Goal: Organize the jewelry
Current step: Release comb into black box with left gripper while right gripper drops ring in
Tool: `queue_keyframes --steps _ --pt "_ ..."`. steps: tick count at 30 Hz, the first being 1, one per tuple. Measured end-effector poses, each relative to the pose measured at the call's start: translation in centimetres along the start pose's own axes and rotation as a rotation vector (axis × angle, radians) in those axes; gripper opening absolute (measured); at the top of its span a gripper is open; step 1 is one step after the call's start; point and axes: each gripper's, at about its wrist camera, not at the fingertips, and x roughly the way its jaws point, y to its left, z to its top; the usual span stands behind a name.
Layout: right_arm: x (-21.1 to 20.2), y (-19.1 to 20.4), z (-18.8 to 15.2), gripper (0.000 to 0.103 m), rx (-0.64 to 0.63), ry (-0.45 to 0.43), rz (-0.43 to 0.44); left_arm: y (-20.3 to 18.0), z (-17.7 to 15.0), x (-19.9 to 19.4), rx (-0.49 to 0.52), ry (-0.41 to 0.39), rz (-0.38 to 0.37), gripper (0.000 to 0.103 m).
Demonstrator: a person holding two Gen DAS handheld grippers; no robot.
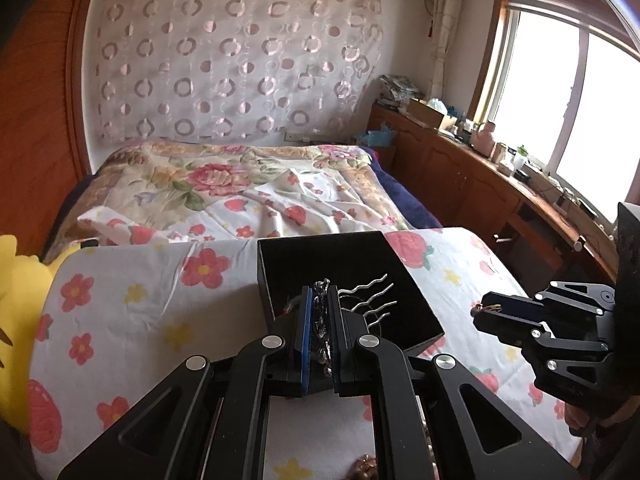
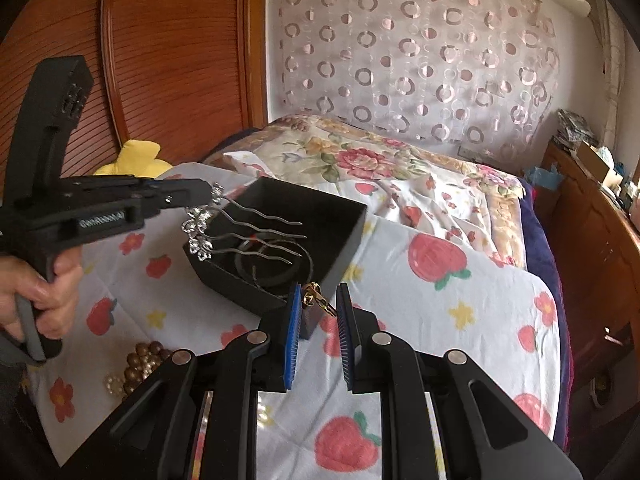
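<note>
A black open box [image 1: 352, 264] [image 2: 344, 216] sits on a floral cloth. My left gripper [image 1: 322, 300] [image 2: 208, 194] is shut on a silver hair comb [image 1: 368, 296] [image 2: 248, 228] with wavy prongs and a crystal top, held over the box. Dark cords [image 2: 276, 264] lie inside the box. My right gripper [image 2: 318, 304] [image 1: 486, 310] is shut on a small gold clasp piece [image 2: 316, 296] with a dark tag, just right of the box's near corner.
A cluster of bronze and pearl beads [image 2: 140, 364] lies on the cloth at the left, also partly visible in the left wrist view [image 1: 364, 468]. A yellow plush [image 2: 136, 158] sits behind. Bed with floral quilt [image 1: 240, 184] beyond; wooden cabinets [image 1: 480, 184] at right.
</note>
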Motion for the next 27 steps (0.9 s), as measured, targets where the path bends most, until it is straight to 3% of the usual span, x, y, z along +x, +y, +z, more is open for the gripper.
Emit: queue_keyframes --steps 6,14,20,22,26,27 --pt "1.2 1.0 0.8 0.02 -0.017 0.009 0.0 0.1 0.0 -0.1 -0.002 -0.005 0.017 0.008" --pt "3.8 1.6 2.2 0.02 -0.031 0.033 0.003 1.2 -0.2 -1.1 -0.015 -0.019 0.034 0.027" --pt "5.7 2.3 3.0 0.02 -0.05 0.059 0.001 2.0 -1.0 -3.0 0.011 -0.037 0.071 0.047" --pt "6.0 2.5 3.1 0.02 -0.051 0.062 0.001 2.2 -1.4 -3.5 0.02 -0.041 0.082 0.059" --pt "6.4 2.5 3.2 0.021 -0.043 0.067 0.002 2.5 -2.2 -4.6 0.027 -0.056 0.092 0.075" --pt "6.3 2.5 3.2 0.026 -0.042 0.065 0.001 2.5 -2.4 -4.8 0.027 -0.058 0.097 0.082"
